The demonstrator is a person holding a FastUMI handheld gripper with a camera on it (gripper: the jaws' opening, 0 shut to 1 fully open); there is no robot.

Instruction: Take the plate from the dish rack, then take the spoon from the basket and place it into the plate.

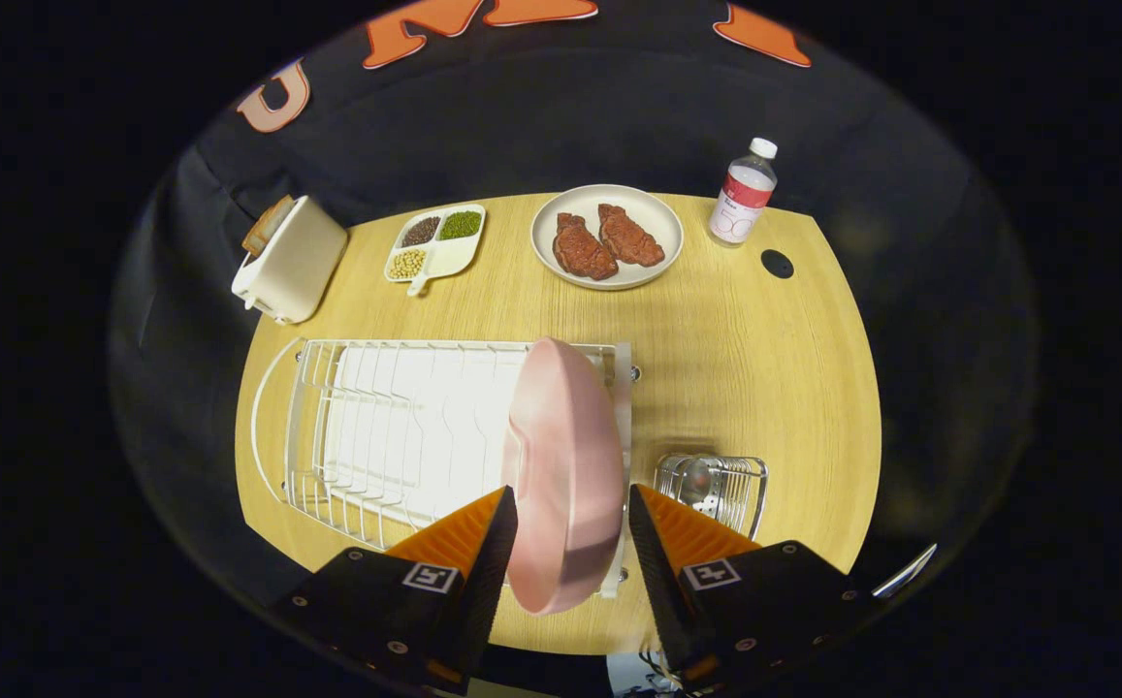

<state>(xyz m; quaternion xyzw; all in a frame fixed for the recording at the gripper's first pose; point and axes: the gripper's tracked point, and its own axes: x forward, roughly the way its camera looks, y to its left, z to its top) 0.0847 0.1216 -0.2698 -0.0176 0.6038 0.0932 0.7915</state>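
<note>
The dish rack (396, 446) sits on the near left of the table (764, 359), and the plate (565, 475) stands on edge at its right end, between the tool's (572, 528) parted fingers. Right of the rack is the basket (713, 488), with the spoon (698, 480) in it. Along the far side, left to right: toaster (291, 260), divided tray (436, 243), dish of meat (607, 237), bottle (743, 193).

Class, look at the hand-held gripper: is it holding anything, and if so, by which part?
The hand-held gripper straddles the near rim of the pink plate standing in the rack. Whether its fingers press on it cannot be told.
</note>
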